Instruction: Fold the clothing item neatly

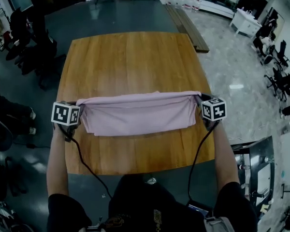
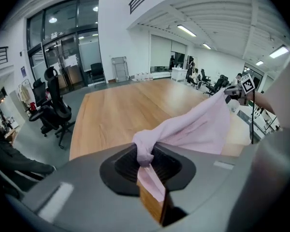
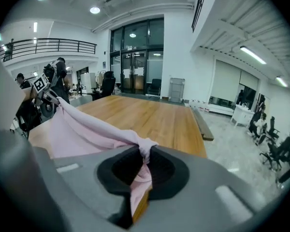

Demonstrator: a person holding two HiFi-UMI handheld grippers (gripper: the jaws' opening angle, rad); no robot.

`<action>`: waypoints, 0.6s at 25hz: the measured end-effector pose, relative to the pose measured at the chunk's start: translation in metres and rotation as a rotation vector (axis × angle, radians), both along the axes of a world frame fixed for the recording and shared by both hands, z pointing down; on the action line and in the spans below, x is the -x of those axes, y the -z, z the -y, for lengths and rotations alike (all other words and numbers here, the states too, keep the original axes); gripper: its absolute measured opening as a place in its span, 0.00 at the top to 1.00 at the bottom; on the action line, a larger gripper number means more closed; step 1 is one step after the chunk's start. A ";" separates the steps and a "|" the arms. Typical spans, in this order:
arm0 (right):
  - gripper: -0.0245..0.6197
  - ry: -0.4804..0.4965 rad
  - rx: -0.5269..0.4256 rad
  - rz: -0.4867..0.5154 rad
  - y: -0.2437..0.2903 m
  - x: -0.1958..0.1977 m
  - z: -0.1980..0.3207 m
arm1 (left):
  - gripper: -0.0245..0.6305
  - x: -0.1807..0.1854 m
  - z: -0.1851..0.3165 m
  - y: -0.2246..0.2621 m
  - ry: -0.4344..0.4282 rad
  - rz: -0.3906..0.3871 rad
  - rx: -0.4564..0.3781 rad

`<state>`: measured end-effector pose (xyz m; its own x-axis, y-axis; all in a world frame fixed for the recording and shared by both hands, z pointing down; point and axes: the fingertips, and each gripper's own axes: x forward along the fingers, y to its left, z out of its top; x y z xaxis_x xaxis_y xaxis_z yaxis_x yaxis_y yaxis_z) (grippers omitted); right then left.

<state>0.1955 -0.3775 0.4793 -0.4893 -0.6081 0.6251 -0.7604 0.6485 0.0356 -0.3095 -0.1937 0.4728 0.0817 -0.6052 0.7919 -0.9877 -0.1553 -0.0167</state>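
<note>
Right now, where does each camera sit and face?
Head view: on the person's head, looking steeply down at the table and pink garment; both forearms, left gripper and right gripper show.
Left gripper view: on the left gripper, looking across the table toward the right gripper; own jaws pinch a garment corner.
Right gripper view: on the right gripper, facing the left gripper; own jaws pinch the other corner.
Shared: both gripper views show the stretched garment and table.

A pink garment point(image 3: 82, 129) pinched in the right gripper point(image 3: 143, 167).
The jaws are closed on a bunched corner; the cloth stretches taut above the wooden table point(image 3: 154, 115) toward the left gripper point(image 3: 40, 86).
</note>
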 end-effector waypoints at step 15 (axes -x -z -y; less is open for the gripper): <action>0.79 -0.101 0.229 -0.131 -0.119 0.012 0.086 | 0.72 0.029 0.079 -0.116 0.060 -0.053 0.189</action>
